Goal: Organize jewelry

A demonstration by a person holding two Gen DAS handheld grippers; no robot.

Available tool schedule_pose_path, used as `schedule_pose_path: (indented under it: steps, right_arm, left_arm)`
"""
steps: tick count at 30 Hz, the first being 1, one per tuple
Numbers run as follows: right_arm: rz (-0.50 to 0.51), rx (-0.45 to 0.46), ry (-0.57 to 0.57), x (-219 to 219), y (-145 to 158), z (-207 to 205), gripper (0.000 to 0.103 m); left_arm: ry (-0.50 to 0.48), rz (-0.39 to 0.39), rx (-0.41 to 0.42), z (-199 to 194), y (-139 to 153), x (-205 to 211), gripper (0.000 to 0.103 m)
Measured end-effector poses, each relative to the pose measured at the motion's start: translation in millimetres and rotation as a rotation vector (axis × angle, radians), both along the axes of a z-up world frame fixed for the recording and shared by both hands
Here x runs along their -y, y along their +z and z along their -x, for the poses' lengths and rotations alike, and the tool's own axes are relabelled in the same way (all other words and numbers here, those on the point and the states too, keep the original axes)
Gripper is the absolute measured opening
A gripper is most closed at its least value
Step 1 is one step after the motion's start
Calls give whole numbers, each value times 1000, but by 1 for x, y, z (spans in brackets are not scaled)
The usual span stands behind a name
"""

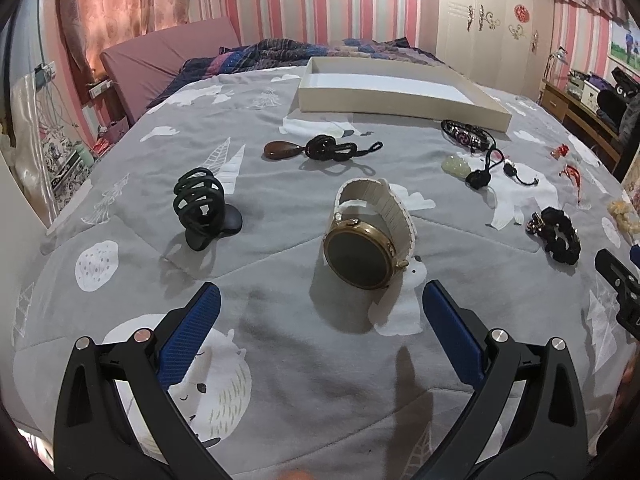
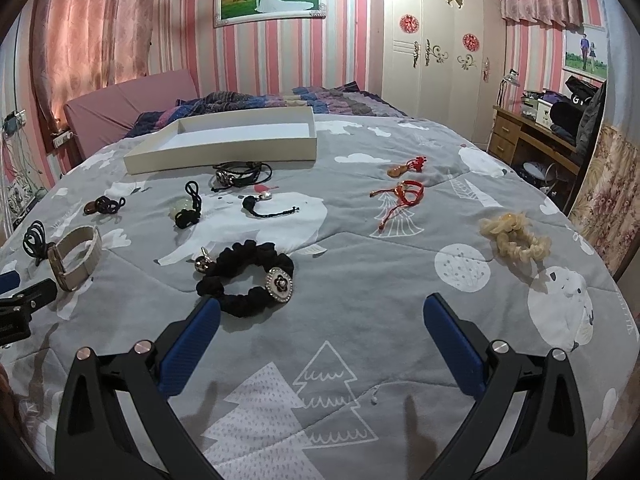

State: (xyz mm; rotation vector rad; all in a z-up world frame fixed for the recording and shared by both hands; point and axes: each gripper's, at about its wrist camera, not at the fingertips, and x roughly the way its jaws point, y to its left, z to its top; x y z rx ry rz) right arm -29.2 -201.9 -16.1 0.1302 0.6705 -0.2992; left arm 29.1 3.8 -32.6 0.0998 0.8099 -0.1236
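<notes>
Overall: grey printed bedspread [image 2: 360, 264], pink striped wall [image 2: 344, 40], white wardrobe [image 2: 436, 40].

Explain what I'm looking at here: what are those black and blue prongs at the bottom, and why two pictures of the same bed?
The prongs are the fingers of two hand-held grippers; a person carries one in each hand, each with a wide-angle camera looking along its fingers. One picture is from the left gripper, the other from the right gripper. Both are open and hold nothing. On the grey bedspread lie pieces to tidy away: a gold watch directly ahead of the left gripper, a black scrunchie near the right one, red cords, a cream scrunchie, a black hair claw and several pendants. The shallow white tray beyond has nothing in it as far as the pictures show.
</notes>
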Motion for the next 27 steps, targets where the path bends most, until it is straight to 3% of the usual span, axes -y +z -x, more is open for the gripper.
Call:
schedule_pose_path:
  steps: [5, 10, 16, 27]
  right_arm:
    - [-5, -56, 21, -1, -4, -7, 101]
    - [-21, -25, 50, -1, -1, 0, 101]
    - [25, 12, -21, 4, 6, 6, 101]
    - [2, -12, 64, 4, 18, -6, 101]
  left_arm:
    - [-16, 34, -28, -1, 0, -4, 100]
    - [-16, 76, -23, 4, 1, -11, 100]
    - [30, 102, 28, 4, 10, -23, 100]
    - [-66, 123, -38, -7, 18, -12, 100]
